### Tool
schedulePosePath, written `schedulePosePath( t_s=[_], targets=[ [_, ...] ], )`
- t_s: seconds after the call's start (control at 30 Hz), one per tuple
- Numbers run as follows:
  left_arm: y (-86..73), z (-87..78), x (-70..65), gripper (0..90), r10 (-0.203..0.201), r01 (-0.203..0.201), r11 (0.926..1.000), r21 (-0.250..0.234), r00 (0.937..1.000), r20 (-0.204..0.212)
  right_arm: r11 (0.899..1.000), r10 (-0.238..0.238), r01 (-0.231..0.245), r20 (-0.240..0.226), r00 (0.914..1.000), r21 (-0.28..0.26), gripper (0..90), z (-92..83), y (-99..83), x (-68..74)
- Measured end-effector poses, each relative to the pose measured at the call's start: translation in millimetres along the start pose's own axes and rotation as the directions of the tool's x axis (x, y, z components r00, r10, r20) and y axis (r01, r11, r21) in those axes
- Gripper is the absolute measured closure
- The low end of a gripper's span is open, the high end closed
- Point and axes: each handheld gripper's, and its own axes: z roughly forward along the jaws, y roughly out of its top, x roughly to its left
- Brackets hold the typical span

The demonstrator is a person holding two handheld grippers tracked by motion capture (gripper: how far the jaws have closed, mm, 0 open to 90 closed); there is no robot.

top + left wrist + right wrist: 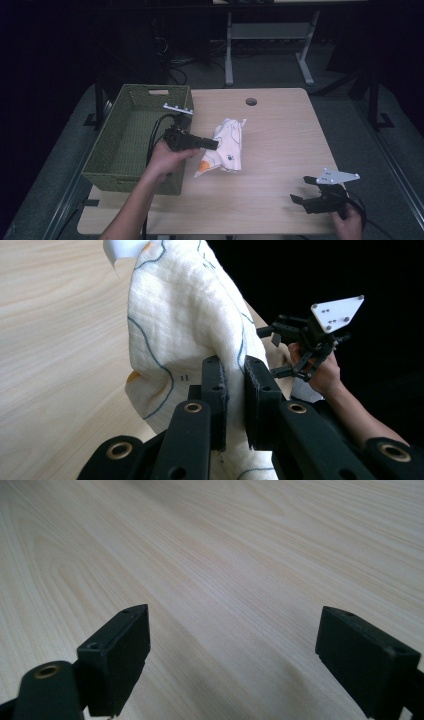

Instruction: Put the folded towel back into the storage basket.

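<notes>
A green woven basket [131, 145] stood at the table's left edge, its inside bare as far as the high view showed — nothing lay on its floor. Just beside its right wall, on the light wooden table [280, 150], lay a white cloth [226, 145] printed with thin dark lines and an orange patch at its near end, bunched and partly lifted.

The left gripper [212, 144] reached across the basket's right rim toward the cloth. In the left gripper view its jaws were clamped on a fold of the cloth [190, 320], the fabric pinched between the pads [215, 390] and draped up and over to the left.

The right gripper [302, 191] rested near the table's front right corner, well apart from the cloth, its jaws wide apart with only bare wood between them [232, 645]. It showed too in the left gripper view [275, 350], held in the person's hand beyond the cloth.

A round cable hole [251, 102] sat near the table's far edge — nothing stood between cloth and basket.
</notes>
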Motion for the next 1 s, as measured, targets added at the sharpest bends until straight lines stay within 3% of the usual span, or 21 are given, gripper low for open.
schedulePosePath(
  t_s=[0.67,1.0],
  targets=[
    [0.5,-38.3,4.7,82.0,-0.003,0.003,0.9998,-0.018,0.9993,-0.037,1.000,-0.005,0.005,0.010,0.9999,0.010,13.7,2.3,0.1,0.4],
    [0.4,-66.6,9.1,82.1,-0.014,0.011,0.9988,-0.048,0.9982,-0.058,1.000,-0.003,0.003,0.011,0.9999,0.011,13.8,2.3,0.0,0.6]
  ],
)
